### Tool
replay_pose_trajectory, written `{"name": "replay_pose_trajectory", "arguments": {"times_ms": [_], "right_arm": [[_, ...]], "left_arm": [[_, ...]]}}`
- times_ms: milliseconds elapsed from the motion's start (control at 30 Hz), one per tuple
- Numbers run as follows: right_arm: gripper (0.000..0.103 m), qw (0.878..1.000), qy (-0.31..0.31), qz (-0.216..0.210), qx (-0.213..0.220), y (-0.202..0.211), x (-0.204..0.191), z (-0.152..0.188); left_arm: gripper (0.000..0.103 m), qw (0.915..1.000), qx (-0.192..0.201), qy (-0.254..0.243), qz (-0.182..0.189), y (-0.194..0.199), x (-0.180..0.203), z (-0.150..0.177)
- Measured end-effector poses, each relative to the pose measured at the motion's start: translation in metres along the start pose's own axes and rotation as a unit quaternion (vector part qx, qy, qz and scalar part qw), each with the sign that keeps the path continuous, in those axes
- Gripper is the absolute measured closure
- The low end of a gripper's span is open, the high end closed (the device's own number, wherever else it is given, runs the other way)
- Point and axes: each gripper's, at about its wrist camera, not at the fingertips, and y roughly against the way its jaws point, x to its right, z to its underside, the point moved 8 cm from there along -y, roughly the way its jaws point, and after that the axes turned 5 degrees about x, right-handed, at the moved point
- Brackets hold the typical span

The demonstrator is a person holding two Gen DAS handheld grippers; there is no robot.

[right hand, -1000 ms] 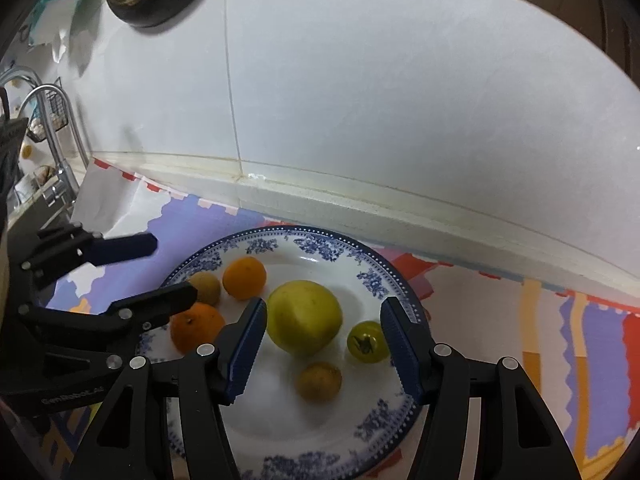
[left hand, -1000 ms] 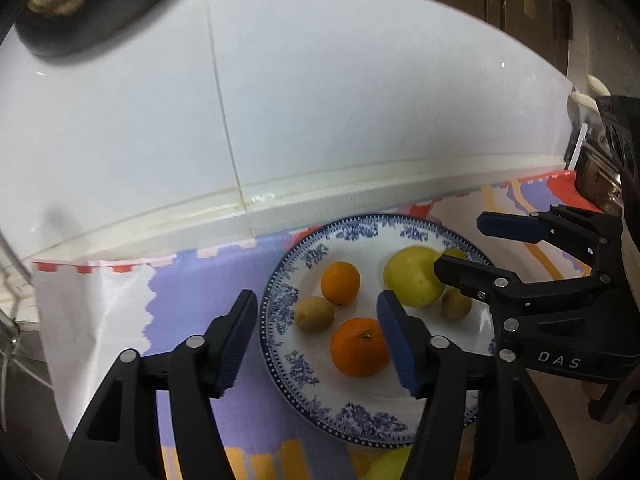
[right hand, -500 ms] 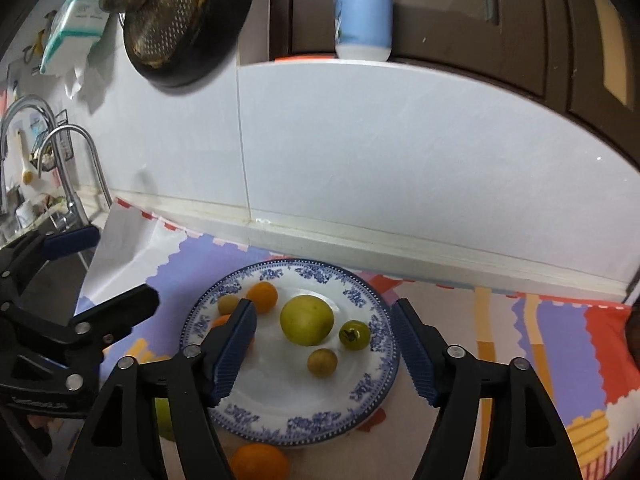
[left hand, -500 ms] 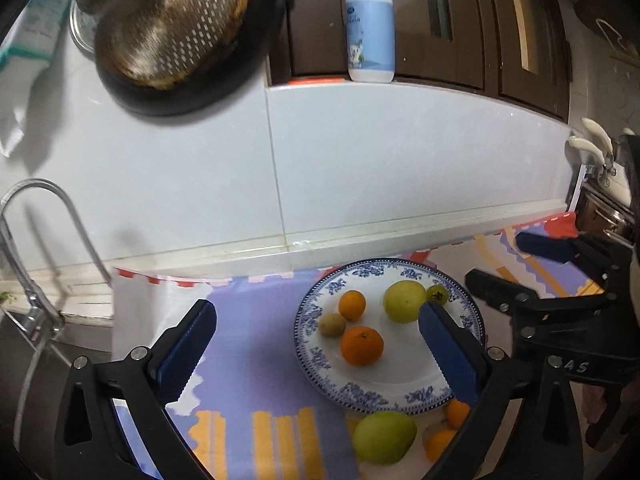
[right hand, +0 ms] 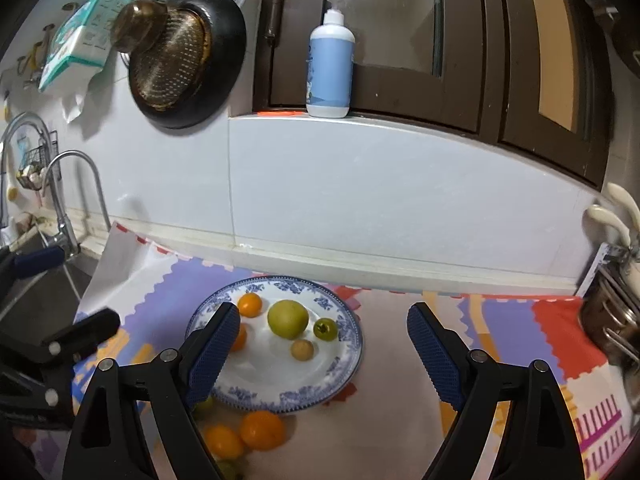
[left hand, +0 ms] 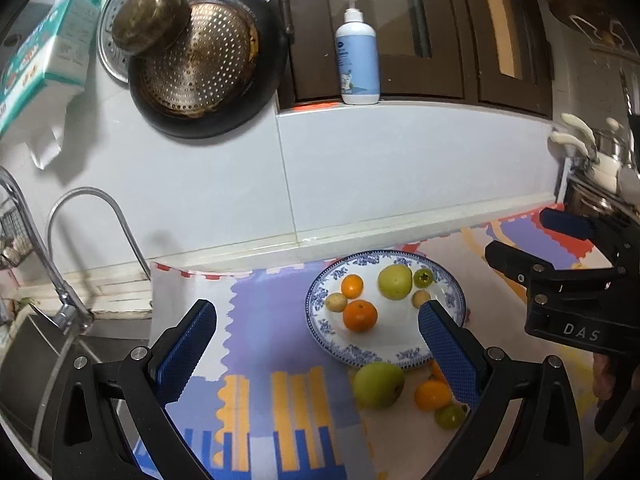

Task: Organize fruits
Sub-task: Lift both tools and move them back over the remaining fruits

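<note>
A blue-and-white plate (left hand: 400,354) (right hand: 320,392) on the patterned mat holds two oranges (left hand: 360,315), a yellow-green apple (left hand: 395,281) (right hand: 288,318), a small green fruit (right hand: 325,329) and two small tan fruits (right hand: 302,349). In front of the plate lie a green apple (left hand: 378,385), oranges (left hand: 432,395) (right hand: 262,430) and a small green fruit (left hand: 450,416). My left gripper (left hand: 316,348) is open and empty, raised above the mat. My right gripper (right hand: 320,352) is open and empty, raised above the plate; it shows at the right of the left wrist view (left hand: 560,240).
A faucet (left hand: 72,240) and sink lie at the left. A pan (left hand: 204,68) hangs on the tiled wall. A soap bottle (right hand: 330,64) stands on the ledge. Metal pots (right hand: 612,320) stand at the right. The mat (left hand: 260,360) covers the counter.
Both grippers have pulled back and up from the plate and opened wider. The loose fruits in front of the plate have come into view.
</note>
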Motion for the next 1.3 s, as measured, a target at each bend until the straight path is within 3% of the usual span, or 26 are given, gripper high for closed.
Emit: {"name": "replay_pose_trajectory", "arguments": {"times_ms": [233,400,733,1000,1300], "right_arm": [[0.017,0.999,-0.012,-0.032,-0.006,0.024,-0.008,0.011],[0.017,1.000,-0.005,-0.019,-0.012,0.037,-0.012,0.024],[0.017,1.000,-0.006,0.001,-0.031,0.050,-0.026,0.051],[0.017,0.997,-0.016,0.017,-0.067,0.051,-0.039,0.079],[0.021,0.994,-0.022,0.026,-0.100,0.041,-0.052,0.105]], "left_arm": [[0.000,0.9998,0.012,-0.017,0.004,0.022,0.006,0.006],[0.000,0.9992,0.025,-0.030,0.008,0.034,0.005,0.014],[0.000,0.9967,-0.007,-0.059,0.056,0.030,0.008,0.042],[0.000,0.9917,-0.008,-0.098,0.083,0.024,0.007,0.058],[0.014,0.9861,-0.020,-0.104,0.128,0.003,0.006,0.070]]}}
